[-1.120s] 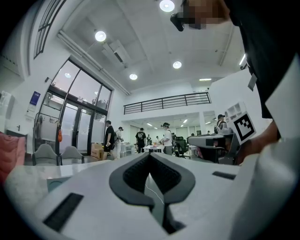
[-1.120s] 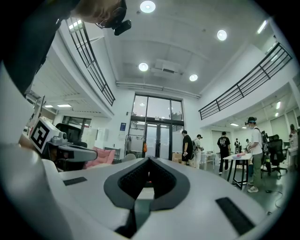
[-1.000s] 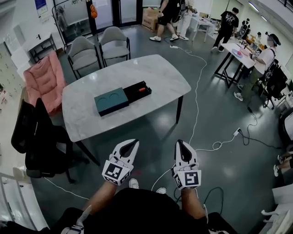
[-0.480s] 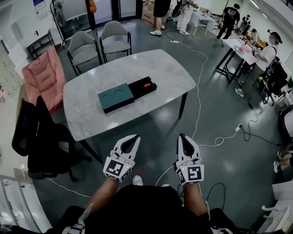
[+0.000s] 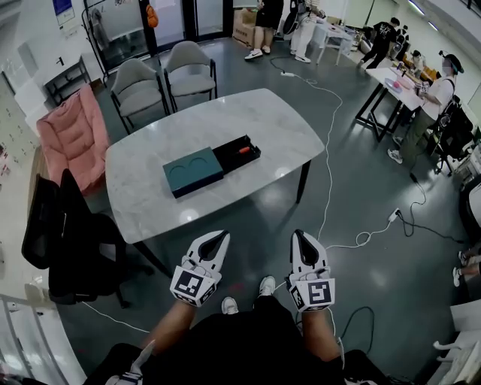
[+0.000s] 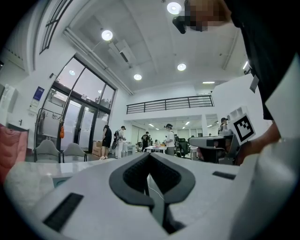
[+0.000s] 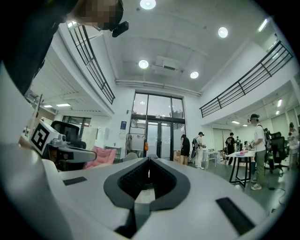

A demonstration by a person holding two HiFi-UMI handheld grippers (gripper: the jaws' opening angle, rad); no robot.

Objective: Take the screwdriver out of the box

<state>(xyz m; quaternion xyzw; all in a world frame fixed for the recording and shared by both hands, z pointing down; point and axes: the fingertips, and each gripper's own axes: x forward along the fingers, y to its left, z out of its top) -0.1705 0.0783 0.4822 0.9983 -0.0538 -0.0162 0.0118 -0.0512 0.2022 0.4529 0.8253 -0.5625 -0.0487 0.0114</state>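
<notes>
Screwdriver lies in box, well ahead of left claw and right claw, both closed empty.

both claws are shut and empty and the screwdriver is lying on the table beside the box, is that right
Not quite. The screwdriver is not on the table beside the box; the head view shows it lying inside the box's slid-out black tray. The rest holds: the left claw and right claw are both shut and empty.

No legible text or numbers — blue wall sign too small.
</notes>
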